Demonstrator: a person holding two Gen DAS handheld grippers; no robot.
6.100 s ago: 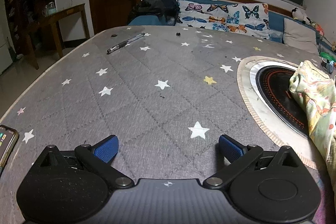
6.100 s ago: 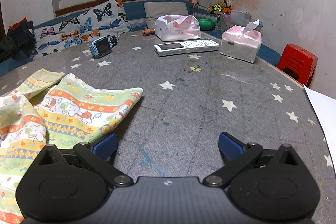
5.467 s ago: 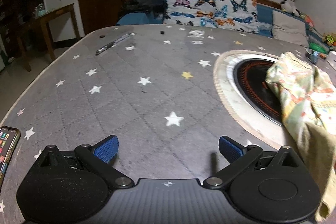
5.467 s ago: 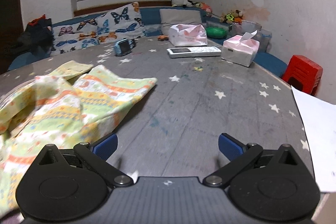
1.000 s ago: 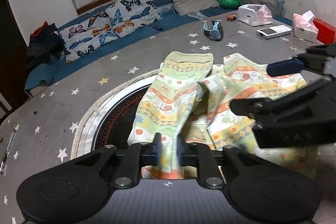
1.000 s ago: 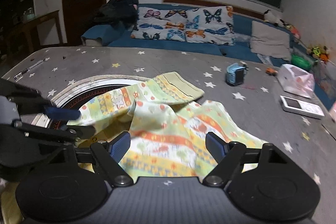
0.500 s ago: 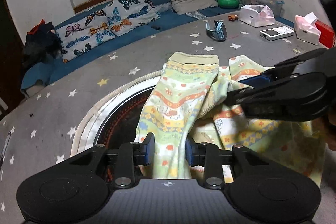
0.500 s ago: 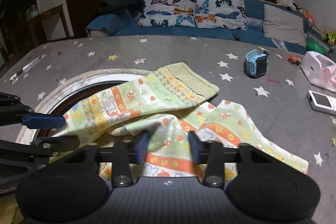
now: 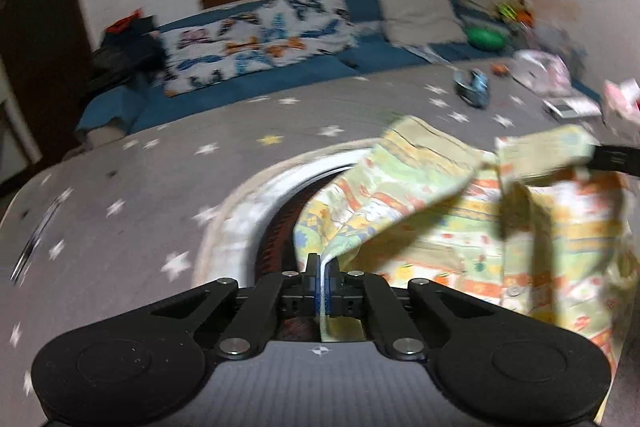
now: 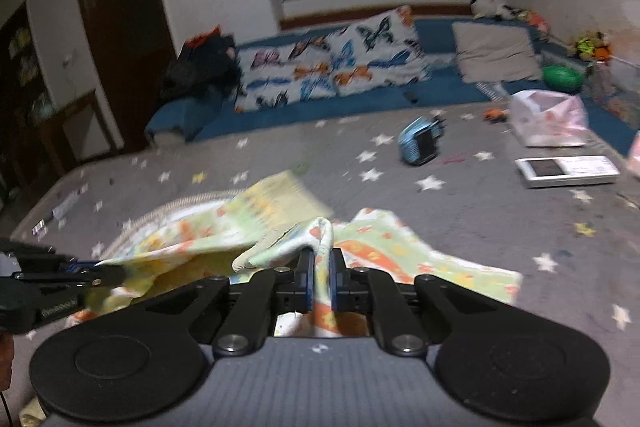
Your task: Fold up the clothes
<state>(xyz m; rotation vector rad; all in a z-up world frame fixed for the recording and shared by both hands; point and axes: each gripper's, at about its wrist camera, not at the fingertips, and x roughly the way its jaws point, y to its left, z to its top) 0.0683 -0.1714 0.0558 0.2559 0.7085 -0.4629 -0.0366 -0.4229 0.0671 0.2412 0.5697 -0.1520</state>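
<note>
The left gripper has its two blue pads pressed together on a thin edge of the patterned garment, the cloth running between them and hanging out below. The right gripper is likewise clamped on a bunched fold of the same garment, which rises in a small peak just ahead of its pads. Between the two grips the yellow, green and orange fabric is stretched and partly lifted, one end draping over the round hotplate inset near the middle of the star-print table, the rest lying on the cloth toward the table's right side. In the right wrist view the left gripper shows at the lower left, holding the garment's far corner. Beyond the garment, toward the table's far right edge, lie a blue watch, a white remote and a tissue pack. Both views are blurred by motion.
</note>
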